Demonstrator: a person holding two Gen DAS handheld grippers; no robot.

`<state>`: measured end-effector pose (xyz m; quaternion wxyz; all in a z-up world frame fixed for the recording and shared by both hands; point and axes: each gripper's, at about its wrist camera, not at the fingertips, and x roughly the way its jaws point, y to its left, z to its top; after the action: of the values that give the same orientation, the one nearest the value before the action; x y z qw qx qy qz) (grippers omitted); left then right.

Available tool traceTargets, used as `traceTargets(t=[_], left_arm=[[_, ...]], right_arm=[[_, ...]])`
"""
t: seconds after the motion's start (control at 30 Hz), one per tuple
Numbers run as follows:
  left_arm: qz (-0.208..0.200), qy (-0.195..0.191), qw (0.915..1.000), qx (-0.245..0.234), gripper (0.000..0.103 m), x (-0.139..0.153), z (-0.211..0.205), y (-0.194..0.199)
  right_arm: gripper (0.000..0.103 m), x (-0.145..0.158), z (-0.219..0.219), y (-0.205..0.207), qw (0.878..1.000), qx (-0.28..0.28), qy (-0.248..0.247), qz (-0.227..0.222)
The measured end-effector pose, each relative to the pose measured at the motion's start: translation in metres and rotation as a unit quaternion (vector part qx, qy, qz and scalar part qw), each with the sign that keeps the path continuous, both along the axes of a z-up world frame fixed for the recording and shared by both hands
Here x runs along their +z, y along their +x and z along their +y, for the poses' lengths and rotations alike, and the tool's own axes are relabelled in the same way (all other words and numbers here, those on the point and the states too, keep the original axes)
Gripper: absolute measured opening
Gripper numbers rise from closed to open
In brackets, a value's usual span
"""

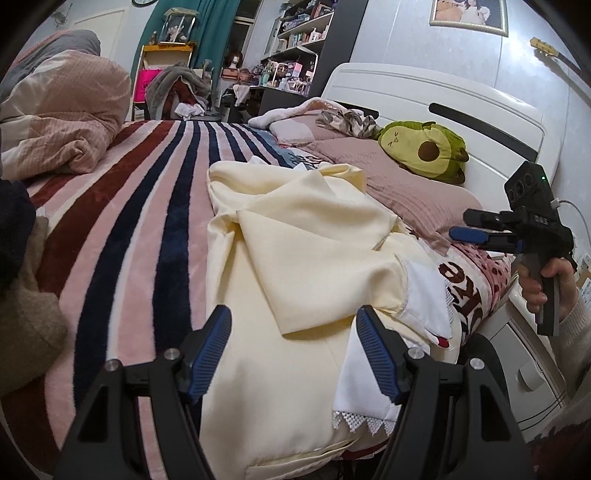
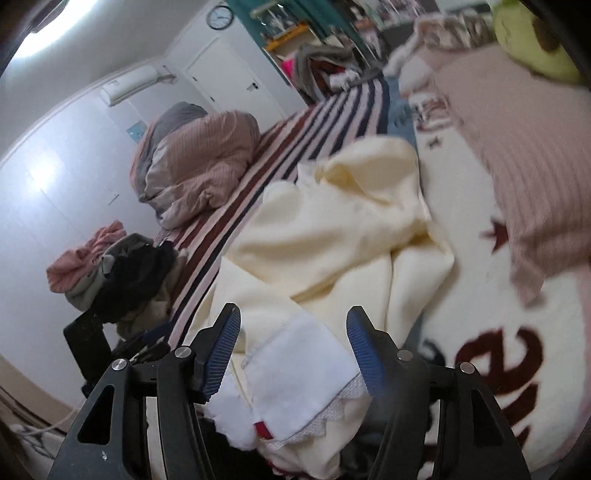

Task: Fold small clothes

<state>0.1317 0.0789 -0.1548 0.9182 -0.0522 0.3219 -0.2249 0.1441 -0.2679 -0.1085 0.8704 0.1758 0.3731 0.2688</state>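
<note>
Striped bed (image 1: 147, 221) under cream garment (image 1: 314, 258); avocado plush (image 1: 424, 151) sharp only from left hand-held gripper (image 1: 293, 354), both hand-held grippers spread

garment (image 1: 314, 251) lies crumpled on the bed (image 1: 140, 206), with the pillow (image 1: 399, 184) just to its right and the avocado plush (image 1: 428, 149) on the pillow by the headboard (image 1: 443, 99). bunched duvet (image 1: 62, 122) sits far left, shelves (image 1: 295, 33) behind the bed.

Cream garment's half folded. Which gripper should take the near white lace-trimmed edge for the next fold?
Probably left. The left gripper hangs open right above the garment, its right finger beside the lace edge. The right gripper sits off beside the pillow, open and clear of the cloth.
</note>
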Motion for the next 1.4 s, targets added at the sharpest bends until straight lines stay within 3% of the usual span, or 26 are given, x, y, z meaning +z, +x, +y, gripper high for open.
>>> traceTargets(t=[0.17,0.23,0.33,0.43,0.5,0.6,0.67,0.8,0.93,1.0,1.03,1.07,1.13,1.4], left_arm=[[0.016,0.001,0.9998,0.008,0.066,-0.009,0.004,-0.004],[0.025,0.003,0.9996,0.009,0.066,-0.013,0.008,-0.01],[0.045,0.012,0.9988,0.014,0.066,-0.023,0.018,-0.022],[0.066,0.013,0.9975,0.022,0.066,-0.035,0.03,-0.035],[0.08,0.012,0.9964,0.024,0.066,-0.044,0.035,-0.043],[0.096,0.007,0.9952,0.02,0.066,-0.055,0.037,-0.053],[0.1,0.001,0.9948,0.019,0.066,-0.058,0.037,-0.058],[0.105,-0.011,0.9942,0.019,0.066,-0.062,0.039,-0.061],[0.107,0.004,0.994,0.025,0.061,-0.062,0.035,-0.062],[0.112,0.002,0.9933,0.025,0.056,-0.064,0.033,-0.062],[0.114,0.003,0.9931,0.025,0.055,-0.065,0.033,-0.062],[0.118,0.004,0.9928,0.023,0.052,-0.066,0.031,-0.063],[0.126,0.006,0.9918,0.024,0.049,-0.069,0.031,-0.064],[0.15,-0.01,0.9886,0.002,0.049,-0.079,0.016,-0.066]], right_arm=[[0.054,-0.033,0.034,0.007,0.996,0.061,-0.029,0.051],[0.052,-0.056,0.031,0.013,0.995,0.042,-0.042,0.085],[0.049,-0.064,0.018,0.005,0.995,0.01,-0.073,0.069],[0.059,-0.055,0.002,-0.026,0.998,0.009,-0.049,0.041],[0.059,-0.056,-0.005,-0.046,0.998,0.024,-0.028,0.043],[0.059,-0.079,-0.006,-0.073,0.994,0.063,-0.013,0.091],[0.059,-0.105,0.001,-0.085,0.988,0.075,-0.04,0.13],[0.059,-0.146,0.015,-0.086,0.983,0.07,-0.073,0.156],[0.059,-0.157,0.029,-0.072,0.985,0.086,-0.038,0.144],[0.056,-0.154,0.039,-0.07,0.983,0.12,-0.016,0.135],[0.048,-0.152,0.046,-0.069,0.982,0.137,-0.02,0.131],[0.027,-0.15,0.049,-0.07,0.98,0.147,-0.03,0.128],[0.006,-0.147,0.05,-0.07,0.978,0.161,-0.031,0.129],[0.004,-0.094,0.021,-0.084,0.979,0.173,0.06,0.094]])
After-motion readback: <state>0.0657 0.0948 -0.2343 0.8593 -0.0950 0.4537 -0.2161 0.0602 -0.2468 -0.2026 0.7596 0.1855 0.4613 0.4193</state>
